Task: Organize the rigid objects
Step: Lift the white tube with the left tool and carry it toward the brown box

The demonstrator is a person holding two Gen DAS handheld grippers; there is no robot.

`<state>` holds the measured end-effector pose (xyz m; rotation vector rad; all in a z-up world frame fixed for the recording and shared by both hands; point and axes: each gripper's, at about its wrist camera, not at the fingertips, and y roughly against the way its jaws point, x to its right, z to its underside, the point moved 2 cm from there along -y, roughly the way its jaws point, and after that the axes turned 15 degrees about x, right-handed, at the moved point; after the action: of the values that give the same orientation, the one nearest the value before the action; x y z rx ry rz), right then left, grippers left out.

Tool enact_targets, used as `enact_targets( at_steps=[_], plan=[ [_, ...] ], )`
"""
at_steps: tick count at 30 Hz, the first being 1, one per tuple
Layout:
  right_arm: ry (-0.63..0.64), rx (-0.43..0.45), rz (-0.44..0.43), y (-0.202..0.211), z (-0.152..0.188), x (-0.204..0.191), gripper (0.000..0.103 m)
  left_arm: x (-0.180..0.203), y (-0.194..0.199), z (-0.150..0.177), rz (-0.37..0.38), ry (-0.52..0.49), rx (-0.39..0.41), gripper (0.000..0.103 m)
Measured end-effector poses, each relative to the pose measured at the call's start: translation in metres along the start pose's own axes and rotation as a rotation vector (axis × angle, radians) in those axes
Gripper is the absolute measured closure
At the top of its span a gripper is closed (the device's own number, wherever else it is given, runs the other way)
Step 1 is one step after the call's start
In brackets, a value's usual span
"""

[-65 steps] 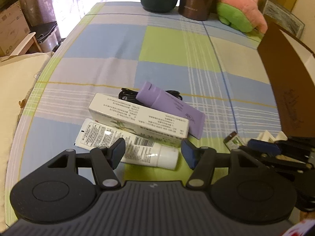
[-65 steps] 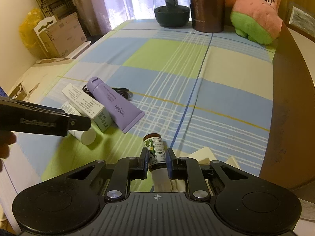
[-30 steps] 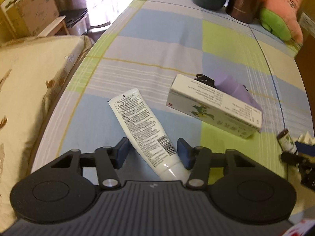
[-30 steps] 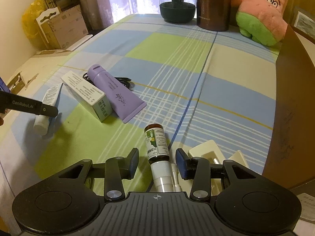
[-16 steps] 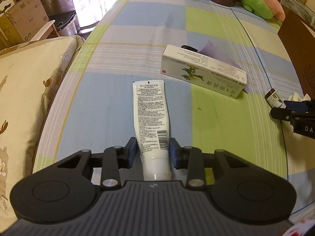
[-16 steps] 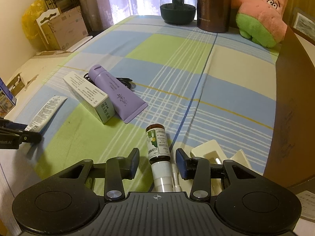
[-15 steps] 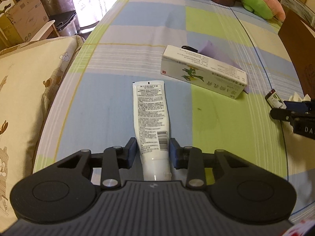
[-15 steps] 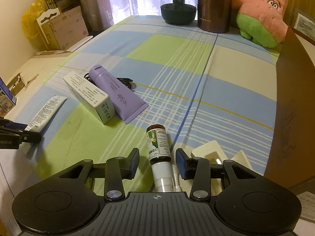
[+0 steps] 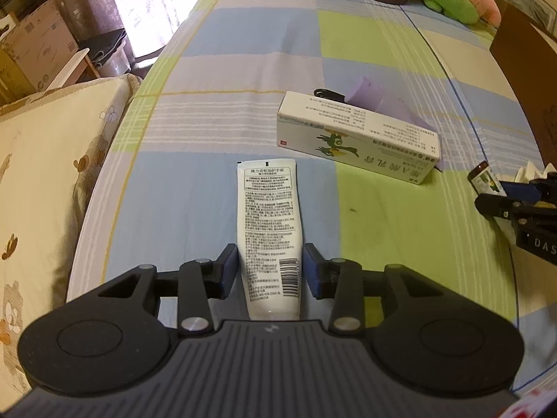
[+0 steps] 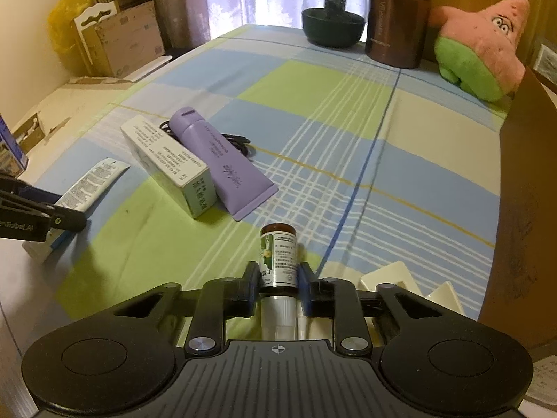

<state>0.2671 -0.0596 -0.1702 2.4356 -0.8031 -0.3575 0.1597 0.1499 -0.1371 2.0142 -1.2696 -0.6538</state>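
Note:
A white tube [image 9: 269, 209] lies on the checked cloth, its cap end between the pads of my left gripper [image 9: 269, 264]. The jaws are opening, and a thin gap shows beside the right pad. My right gripper [image 10: 278, 271] is shut on a small brown bottle [image 10: 280, 254] with a green label, pads pressing its sides near the white cap. A white carton [image 9: 355, 139] and a purple tube [image 10: 219, 160] lie side by side in the middle of the table. In the left wrist view the bottle [image 9: 485, 179] and right gripper [image 9: 501, 198] show at the far right.
A black cable [image 10: 240, 144] lies behind the purple tube. White trays [image 10: 393, 280] sit by a brown board [image 10: 522, 191] at right. A plush [image 10: 480, 48], brown canister [image 10: 397, 17] and glass jar [image 10: 334, 7] stand at the far end. A cushion [image 9: 45, 160] borders the table's left edge.
The right gripper's pads closed onto the brown bottle. The left gripper lined up over the white tube, closed on it, then eased slightly apart.

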Motion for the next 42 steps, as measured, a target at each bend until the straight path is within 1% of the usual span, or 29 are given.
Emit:
enact_targets(
  at_steps=[5, 12, 20, 30, 42],
  plan=[
    [0.001, -0.01, -0.005, 0.001, 0.0, -0.006, 0.083, 0.005, 0.002, 0.002, -0.006, -0.021, 0.001, 0.069],
    [-0.037, -0.027, -0.034, 0.009, 0.005, -0.011, 0.083, 0.006, 0.012, 0.01, 0.008, -0.014, -0.015, 0.069],
    [-0.075, -0.011, -0.05, 0.024, 0.002, -0.015, 0.083, 0.011, 0.023, 0.018, 0.028, -0.01, -0.014, 0.07],
    [-0.116, 0.014, -0.046, 0.042, -0.001, -0.014, 0.083, 0.024, 0.046, 0.011, 0.072, -0.019, 0.035, 0.07],
    [-0.138, 0.05, -0.034, 0.057, -0.005, -0.008, 0.083, 0.042, 0.058, -0.003, 0.104, -0.049, 0.09, 0.07]
  ],
)
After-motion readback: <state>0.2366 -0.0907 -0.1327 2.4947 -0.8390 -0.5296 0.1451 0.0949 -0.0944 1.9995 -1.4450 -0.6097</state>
